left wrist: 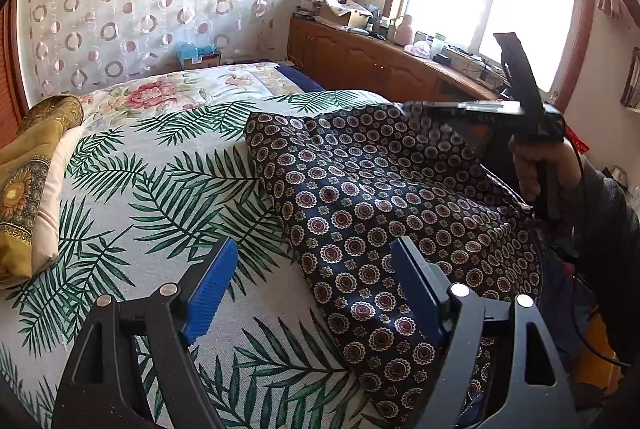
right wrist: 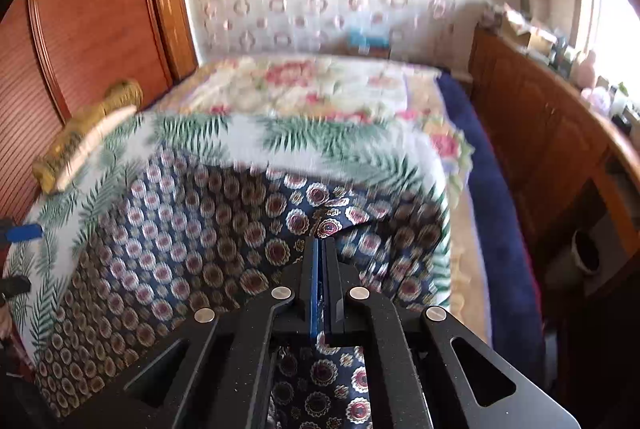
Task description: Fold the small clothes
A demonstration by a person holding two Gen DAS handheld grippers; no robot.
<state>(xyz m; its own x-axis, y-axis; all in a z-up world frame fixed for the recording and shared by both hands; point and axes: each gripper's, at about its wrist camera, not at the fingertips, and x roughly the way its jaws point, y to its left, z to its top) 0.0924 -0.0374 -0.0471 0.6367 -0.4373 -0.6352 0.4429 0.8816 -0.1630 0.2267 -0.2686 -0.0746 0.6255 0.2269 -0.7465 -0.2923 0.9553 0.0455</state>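
A dark navy garment (left wrist: 360, 197) with round flower medallions lies on the palm-leaf bedspread (left wrist: 160, 189). My left gripper (left wrist: 316, 281) is open and empty, low over the bed at the garment's near left edge. My right gripper (right wrist: 324, 249) is shut on an edge of the garment (right wrist: 200, 229) and lifts it off the bed; from the left wrist view it (left wrist: 420, 109) is seen raised at the right with cloth hanging from it. The right wrist view is motion-blurred.
A gold patterned pillow (left wrist: 28, 181) lies at the bed's left edge. A floral quilt (left wrist: 180, 89) covers the far bed. A wooden cabinet (left wrist: 380, 65) with clutter runs under the window on the right. A wooden wardrobe (right wrist: 80, 29) stands left.
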